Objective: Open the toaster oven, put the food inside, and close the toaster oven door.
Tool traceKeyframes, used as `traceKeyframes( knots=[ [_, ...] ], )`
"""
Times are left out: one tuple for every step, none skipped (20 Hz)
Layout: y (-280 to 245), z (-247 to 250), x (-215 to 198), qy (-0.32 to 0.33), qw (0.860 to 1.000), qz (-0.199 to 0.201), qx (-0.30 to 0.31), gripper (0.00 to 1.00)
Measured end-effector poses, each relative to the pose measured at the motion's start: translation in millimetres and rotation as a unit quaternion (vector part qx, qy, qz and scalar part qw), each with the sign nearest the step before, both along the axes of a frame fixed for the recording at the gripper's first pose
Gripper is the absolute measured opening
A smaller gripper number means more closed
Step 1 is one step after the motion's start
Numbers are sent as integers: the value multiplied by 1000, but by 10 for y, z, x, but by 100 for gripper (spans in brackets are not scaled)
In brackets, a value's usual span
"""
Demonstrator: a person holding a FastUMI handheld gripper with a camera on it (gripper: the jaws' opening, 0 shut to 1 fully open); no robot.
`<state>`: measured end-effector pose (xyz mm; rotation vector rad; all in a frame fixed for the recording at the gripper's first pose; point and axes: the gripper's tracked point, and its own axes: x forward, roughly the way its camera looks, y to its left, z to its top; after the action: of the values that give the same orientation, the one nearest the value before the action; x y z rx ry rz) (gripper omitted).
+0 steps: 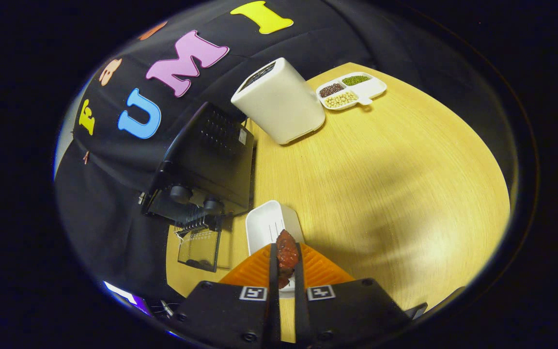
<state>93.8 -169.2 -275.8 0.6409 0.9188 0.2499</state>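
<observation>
The hand-held gripper (286,259) pinches the food (286,254), its long axis running along the fingers, above a white tray (264,223). The oven (206,165) door (200,247) hangs open.

Counting one oven (206,165), door (200,249) dropped open, with two knobs (180,194). One white canister (281,102). One divided dish (351,90) with three filled sections plus one bare. One white tray (267,224). One chunk of food (286,256), pinched between both fingers of the one tool (286,271). All on one desk (395,184).
</observation>
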Motion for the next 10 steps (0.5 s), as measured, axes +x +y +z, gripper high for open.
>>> traceKeyframes(
  knots=[
    [-12, 27, 6, -4, 1000, -1, -3, 14],
    [-9, 49, 21, -9, 1000, 1, -6, 12],
    [-11, 78, 3, -13, 1000, 4, -10, 11],
    [-21, 125, -8, -17, 1000, 5, -14, 11],
    [-44, 206, -30, -23, 1000, 2, -14, 11],
    [-56, 296, -40, -29, 1000, -2, -12, 11],
    [-61, 392, -41, -36, 999, -6, -9, 11],
    [-69, 496, -36, -48, 999, -9, -8, 11],
    [-71, 617, -36, -62, 998, -11, -8, 11],
    [-76, 740, -24, -77, 997, -13, -10, 11]
  ],
)
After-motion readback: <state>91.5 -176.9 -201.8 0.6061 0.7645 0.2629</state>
